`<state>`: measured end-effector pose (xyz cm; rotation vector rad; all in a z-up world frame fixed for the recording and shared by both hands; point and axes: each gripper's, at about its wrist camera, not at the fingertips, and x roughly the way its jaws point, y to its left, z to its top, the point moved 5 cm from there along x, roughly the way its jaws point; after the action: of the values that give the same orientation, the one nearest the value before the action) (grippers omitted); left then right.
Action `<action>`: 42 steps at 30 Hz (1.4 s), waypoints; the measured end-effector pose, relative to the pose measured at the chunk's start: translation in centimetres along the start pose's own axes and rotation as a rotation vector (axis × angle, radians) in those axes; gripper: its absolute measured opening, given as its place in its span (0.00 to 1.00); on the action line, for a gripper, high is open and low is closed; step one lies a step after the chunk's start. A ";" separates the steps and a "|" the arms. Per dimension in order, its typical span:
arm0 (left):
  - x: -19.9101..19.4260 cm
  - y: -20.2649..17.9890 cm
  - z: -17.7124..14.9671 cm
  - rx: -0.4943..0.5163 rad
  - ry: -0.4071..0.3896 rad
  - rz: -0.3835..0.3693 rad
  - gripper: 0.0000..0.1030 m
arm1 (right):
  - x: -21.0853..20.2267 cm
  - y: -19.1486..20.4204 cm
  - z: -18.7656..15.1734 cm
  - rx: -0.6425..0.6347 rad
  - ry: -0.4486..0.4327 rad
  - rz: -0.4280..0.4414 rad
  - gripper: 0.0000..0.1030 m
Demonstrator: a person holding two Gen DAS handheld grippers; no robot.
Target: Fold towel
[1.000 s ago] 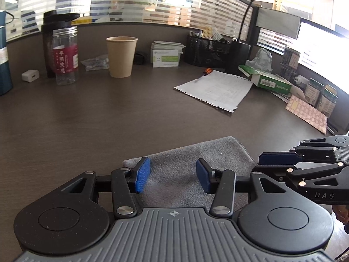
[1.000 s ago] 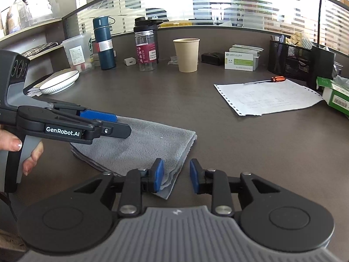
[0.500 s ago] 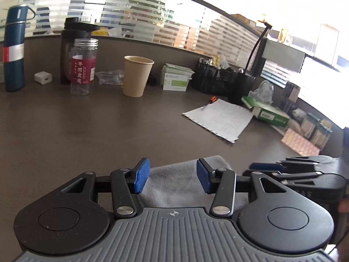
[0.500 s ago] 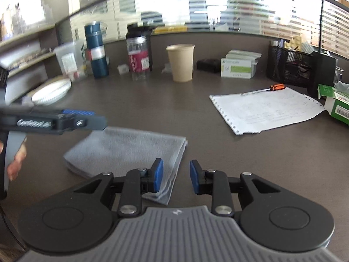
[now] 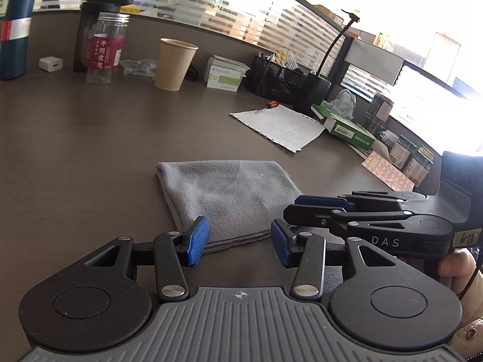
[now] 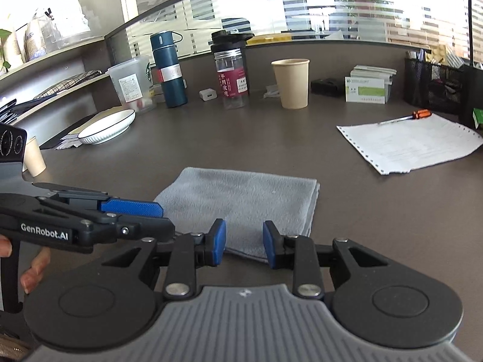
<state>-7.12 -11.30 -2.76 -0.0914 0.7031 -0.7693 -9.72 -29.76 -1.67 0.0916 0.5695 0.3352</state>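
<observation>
Both tongs, left tongs (image 5: 238, 242) and right tongs (image 6: 244, 242), stand apart and empty, near the front edge of the folded grey towel (image 6: 244, 203) flat on the desk (image 6: 241, 144). A careless pinch could catch only the top layer and undo the fold.

Towel (image 6: 241, 199) is looking like soft grey cloth w/ a matt, fuzzy nap, lying on a desk (image 6: 271, 138) showing a dark brown matt wood-grain finish. Both grippers are showing matt black plastic w/ shiny metal rivets and rough-textured blue pads (image 5: 197, 239). Cup (image 6: 291, 83) is looking like plain matt tan paper; the plate (image 6: 107, 126) is gleaming glossy white, the sheet (image 6: 410, 144) is thin white paper.
</observation>
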 end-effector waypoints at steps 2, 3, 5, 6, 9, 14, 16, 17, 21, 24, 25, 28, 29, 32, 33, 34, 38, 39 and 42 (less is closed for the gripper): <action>-0.1 0.2 0.0 -0.009 -0.005 -0.003 0.53 | -0.2 -0.3 -0.1 0.015 -0.003 0.005 0.30; -0.3 0.2 0.0 -0.011 -0.007 -0.005 0.53 | -0.3 -0.3 -0.1 0.017 -0.003 0.006 0.30; -0.6 0.3 0.2 -0.014 -0.016 -0.005 0.53 | -0.5 -0.6 -0.2 0.023 -0.006 -0.002 0.30; -0.7 0.3 0.4 -0.014 -0.024 -0.003 0.54 | -0.6 -0.7 -0.2 0.024 -0.008 -0.003 0.30; -0.7 0.0 1.6 -0.009 -0.053 -0.003 0.55 | -1.0 -0.7 0.1 0.033 -0.022 0.004 0.30; 1.6 0.3 2.6 -0.023 -0.032 0.016 0.56 | -0.5 -0.3 0.9 0.023 -0.040 0.003 0.30; 2.4 1.0 2.5 -0.038 -0.014 0.046 0.54 | 0.1 -0.6 0.9 0.024 -0.030 -0.010 0.30; 2.4 1.3 2.4 -0.048 -0.015 0.044 0.54 | 0.3 -0.8 0.9 0.026 -0.025 -0.015 0.30; 1.8 1.8 2.3 -0.058 -0.017 0.051 0.54 | 0.2 -1.6 0.4 0.041 -0.018 -0.018 0.30; 1.2 1.9 2.6 -0.062 -0.033 0.050 0.58 | -0.1 -1.8 0.4 0.045 -0.024 -0.026 0.30; 0.9 1.8 2.8 -0.060 -0.046 0.050 0.58 | -0.3 -1.8 0.5 0.046 -0.029 -0.027 0.30; 1.2 1.2 4.0 -0.050 -0.069 0.043 0.59 | 0.1 -1.5 1.7 0.044 -0.048 -0.018 0.30; 1.6 1.0 4.3 -0.045 -0.069 0.044 0.59 | 0.3 -1.4 2.0 0.045 -0.049 -0.017 0.30; 3.6 1.2 4.7 -0.068 -0.041 0.055 0.59 | 2.1 -1.1 3.0 0.045 -0.046 -0.014 0.30; 4.1 1.4 4.7 -0.078 -0.036 0.061 0.59 | 2.9 -1.2 3.3 0.048 -0.039 -0.018 0.30; 4.6 1.7 4.7 -0.089 -0.030 0.066 0.58 | 3.1 -1.3 3.3 0.049 -0.037 -0.018 0.30; 4.8 2.5 4.7 -0.095 -0.039 0.075 0.57 | 4.2 -2.7 3.3 0.086 -0.020 -0.048 0.30; 4.7 2.7 4.7 -0.094 -0.040 0.078 0.57 | 4.0 -2.9 3.3 0.085 -0.023 -0.057 0.30; 4.5 3.0 4.7 -0.102 -0.042 0.073 0.57 | 3.7 -3.9 3.1 0.109 -0.023 -0.064 0.30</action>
<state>-0.13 -12.90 -2.63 -0.1736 0.7015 -0.6603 -3.97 -32.19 -1.63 0.1813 0.5668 0.2404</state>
